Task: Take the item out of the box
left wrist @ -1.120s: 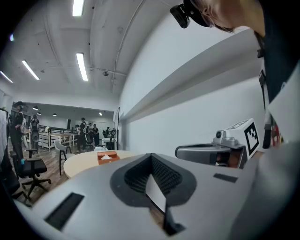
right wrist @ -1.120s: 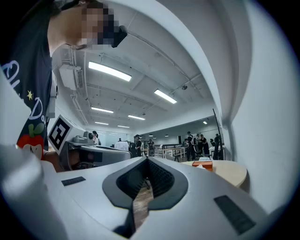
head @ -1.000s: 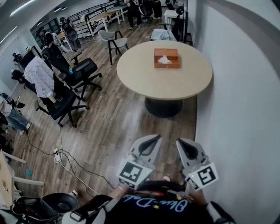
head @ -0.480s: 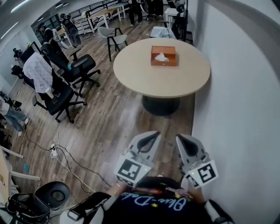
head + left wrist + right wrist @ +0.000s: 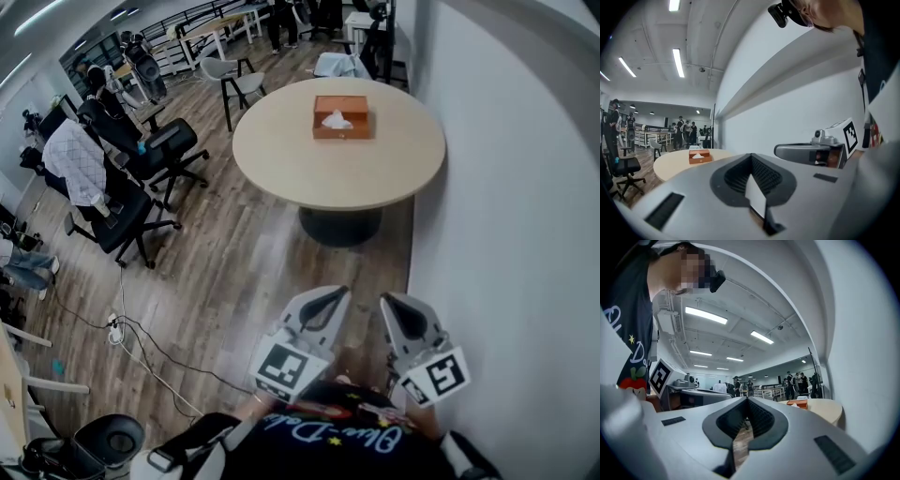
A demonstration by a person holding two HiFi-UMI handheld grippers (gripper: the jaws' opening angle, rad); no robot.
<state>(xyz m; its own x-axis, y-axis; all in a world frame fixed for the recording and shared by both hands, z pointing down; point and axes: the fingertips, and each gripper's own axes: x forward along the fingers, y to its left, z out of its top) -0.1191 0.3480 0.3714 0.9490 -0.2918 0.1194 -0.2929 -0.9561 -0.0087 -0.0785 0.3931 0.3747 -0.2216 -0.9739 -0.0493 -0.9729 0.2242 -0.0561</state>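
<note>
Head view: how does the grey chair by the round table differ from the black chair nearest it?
The grey chair has a pale seat on thin straight legs; the black chair is dark with a star-shaped base. The grey chair stands close to the round table; the black chair stands farther out. Both stand on the wood floor.

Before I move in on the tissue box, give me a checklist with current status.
1. Tissue box sits on the round table, tissue sticking up: ok.
2. Box within reach of the grippers: not ok, open floor lies between.
3. Left gripper empty: ok.
4. Right gripper empty: ok.
5. Jaws apart for a grab: not ok, both are together.
6. Path to the table: ok, office chairs stand off to the left.
</note>
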